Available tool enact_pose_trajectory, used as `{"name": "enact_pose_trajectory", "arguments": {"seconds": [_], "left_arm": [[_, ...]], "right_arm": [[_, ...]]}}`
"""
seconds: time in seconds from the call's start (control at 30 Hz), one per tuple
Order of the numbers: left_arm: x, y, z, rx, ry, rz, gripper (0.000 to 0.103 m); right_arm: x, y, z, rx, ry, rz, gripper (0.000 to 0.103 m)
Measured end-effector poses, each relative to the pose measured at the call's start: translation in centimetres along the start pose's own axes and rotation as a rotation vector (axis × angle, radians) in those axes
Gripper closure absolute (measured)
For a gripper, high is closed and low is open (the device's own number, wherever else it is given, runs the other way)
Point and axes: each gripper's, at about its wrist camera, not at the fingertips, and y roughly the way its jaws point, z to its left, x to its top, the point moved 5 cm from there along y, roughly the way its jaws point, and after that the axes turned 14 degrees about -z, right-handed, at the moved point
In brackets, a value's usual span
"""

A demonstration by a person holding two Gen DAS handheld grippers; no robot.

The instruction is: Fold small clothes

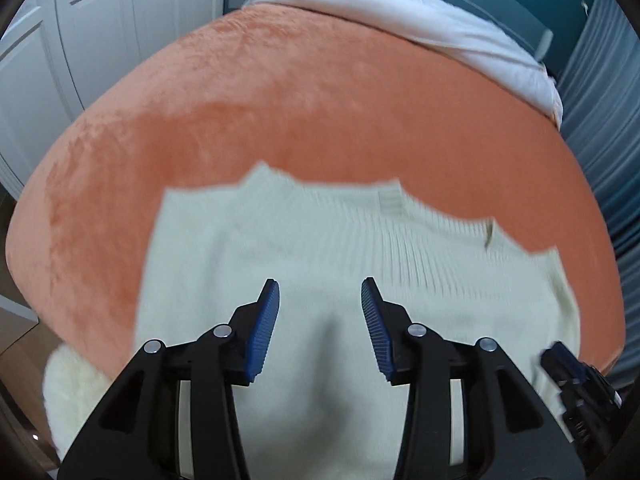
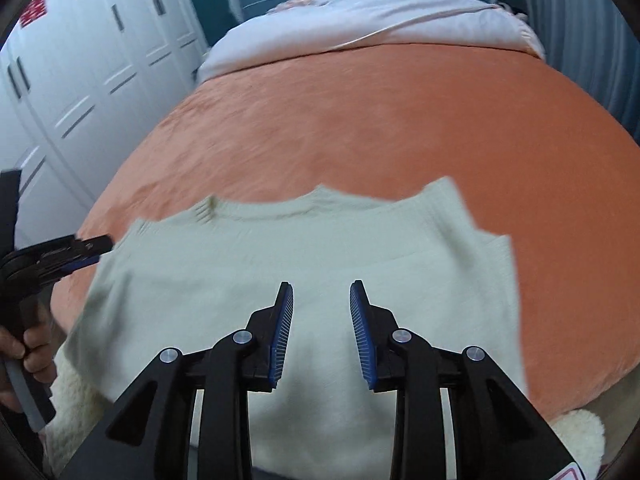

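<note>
A cream knitted sweater lies spread flat on the orange blanket, its neckline at the far edge. My left gripper hovers over the sweater's middle, open, with nothing between its blue pads. In the right wrist view the same sweater lies on the orange blanket, and my right gripper stands open above it, its pads bare. The right gripper shows at the sweater's right edge in the left wrist view. The left gripper, held by a hand, shows at the sweater's left edge.
A white duvet is bunched at the far end of the bed. White wardrobe doors stand along the left side, a grey curtain along the right. A fluffy cream fabric lies at the bed's near edge.
</note>
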Motion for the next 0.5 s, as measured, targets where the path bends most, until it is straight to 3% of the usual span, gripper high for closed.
{"name": "enact_pose_trajectory", "arguments": {"seconds": [0.07, 0.17, 0.23, 0.3, 0.4, 0.5], "left_arm": [[-2.3, 1.4, 0.2, 0.047, 0.032, 0.058, 0.062], [-2.9, 0.6, 0.4, 0.071, 0.093, 0.010, 0.060], [-2.9, 0.1, 0.9, 0.095, 0.104, 0.018, 0.060], [-3.1, 0.0, 2.2, 0.088, 0.032, 0.038, 0.060], [-3.6, -0.2, 3.3, 0.088, -0.010, 0.033, 0.058], [-4.0, -0.7, 3.2, 0.107, 0.011, 0.032, 0.058]], "right_arm": [[-2.5, 1.9, 0.6, -0.023, -0.022, 0.077, 0.080], [-3.3, 0.9, -1.4, -0.031, 0.064, 0.075, 0.089], [-2.7, -1.0, -3.2, -0.106, 0.095, 0.047, 0.087], [-2.9, -2.8, -6.0, -0.194, 0.128, 0.023, 0.086], [-5.4, -2.8, -10.2, -0.367, 0.124, 0.089, 0.090], [-5.9, -2.5, -11.0, -0.342, 0.175, 0.091, 0.092]]}}
